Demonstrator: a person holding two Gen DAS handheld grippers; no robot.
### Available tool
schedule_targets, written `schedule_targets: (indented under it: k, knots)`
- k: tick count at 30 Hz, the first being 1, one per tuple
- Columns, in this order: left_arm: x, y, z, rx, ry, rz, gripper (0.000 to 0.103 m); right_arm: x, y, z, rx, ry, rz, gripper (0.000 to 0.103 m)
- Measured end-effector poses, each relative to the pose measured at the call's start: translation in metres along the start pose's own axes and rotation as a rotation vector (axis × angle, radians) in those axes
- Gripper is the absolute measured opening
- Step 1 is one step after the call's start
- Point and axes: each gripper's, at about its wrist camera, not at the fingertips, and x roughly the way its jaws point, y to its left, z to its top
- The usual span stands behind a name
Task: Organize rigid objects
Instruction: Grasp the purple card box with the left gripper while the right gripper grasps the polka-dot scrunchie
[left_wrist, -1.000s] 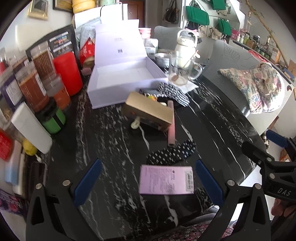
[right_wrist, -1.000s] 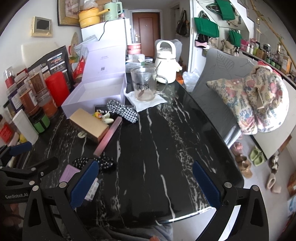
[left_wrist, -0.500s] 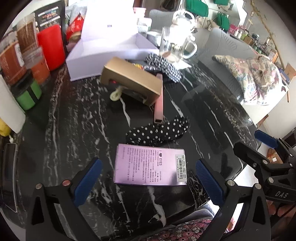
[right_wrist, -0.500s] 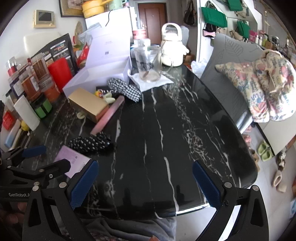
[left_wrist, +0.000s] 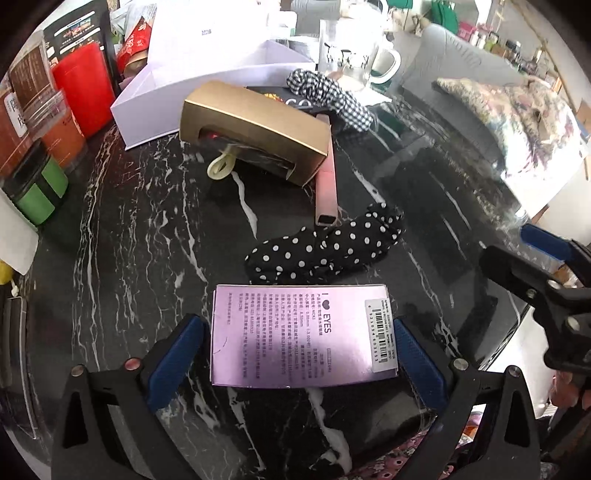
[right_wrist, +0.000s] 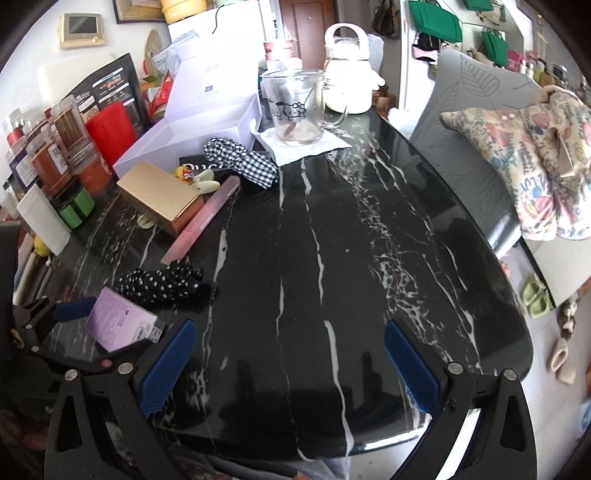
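1. Straddling the purple box (left_wrist: 301, 334), the left gripper (left_wrist: 295, 354) has its jaws apart, one blue pad on each short end of the box, close but not visibly touching
2. The box lies flat on the black marble table (right_wrist: 332, 240) at the lower middle of the left wrist frame, its long axis running left to right, straight across the gap between the pads, so closing should catch it end to end
3. The left gripper is far nearer; the right gripper (right_wrist: 288, 354) hangs with jaws wide apart over bare table, the box at the lower left of its view
4. Just above the box lies the polka-dot scrunchie (left_wrist: 325, 247); the pink tube (left_wrist: 327, 184), gold box (left_wrist: 255, 129) and open white box (left_wrist: 207, 88) sit further up
5. Against a second ago, the left gripper has advanced: the box, then ahead of the fingertips, now sits between them, larger in frame
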Motion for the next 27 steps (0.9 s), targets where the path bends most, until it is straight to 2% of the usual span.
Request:
schedule_targets:
  k: [1, 8, 18, 24, 27]
  knots:
    - [-0.002, 0.002, 0.000, -0.006, -0.014, -0.003, 0.094, 0.001, 0.001, 0.001, -0.003, 0.000, 0.001, 0.103]
    - [-0.014, 0.030, -0.011, -0.061, -0.031, -0.015, 0.094, 0.011, 0.017, 0.008, -0.016, 0.002, 0.044, 0.103]
    - [-0.031, 0.088, -0.017, -0.192, -0.089, 0.098, 0.094, 0.033, 0.065, 0.003, -0.057, -0.025, 0.158, 0.103]
    - [-0.033, 0.108, -0.017, -0.233, -0.102, 0.114, 0.094, 0.052, 0.089, 0.007, -0.064, -0.041, 0.122, 0.103]
    - [-0.033, 0.115, -0.016, -0.246, -0.104, 0.106, 0.094, 0.056, 0.095, 0.009, -0.048, -0.052, 0.139, 0.103]
